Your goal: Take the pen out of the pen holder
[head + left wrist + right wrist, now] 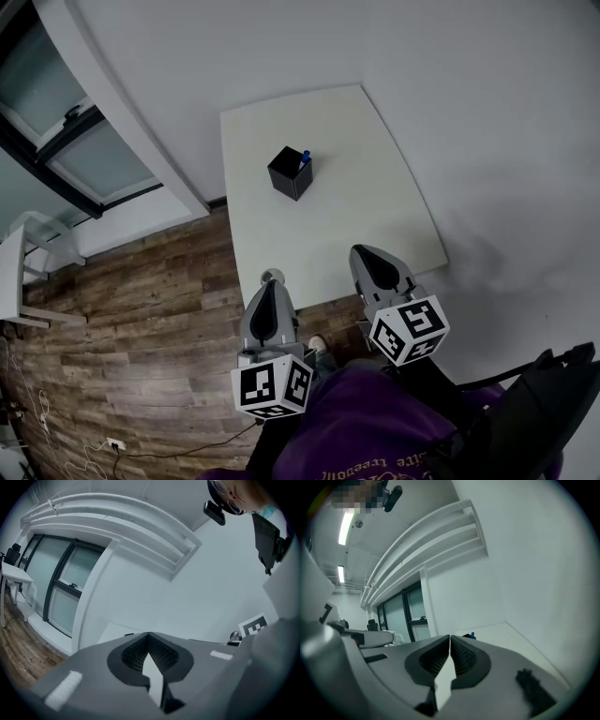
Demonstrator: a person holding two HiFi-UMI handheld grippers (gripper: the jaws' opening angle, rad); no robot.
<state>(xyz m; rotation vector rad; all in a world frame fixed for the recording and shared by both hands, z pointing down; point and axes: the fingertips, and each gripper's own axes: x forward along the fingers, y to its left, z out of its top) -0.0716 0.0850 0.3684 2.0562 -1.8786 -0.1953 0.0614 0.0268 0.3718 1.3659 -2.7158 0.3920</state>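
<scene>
A black square pen holder stands on the white table, toward its far side. A blue pen sticks up out of the holder's far right corner; its blue tip peeks over my right jaws in the right gripper view. My left gripper hovers at the table's near edge, shut and empty, well short of the holder. My right gripper is over the table's near right part, also shut with nothing between its jaws. In the left gripper view only a strip of the table shows above the closed jaws.
The table stands in a corner against white walls. Left of it lie a wood floor and glass doors. A white desk is at the far left. A black chair sits at the bottom right, by the person's purple sleeve.
</scene>
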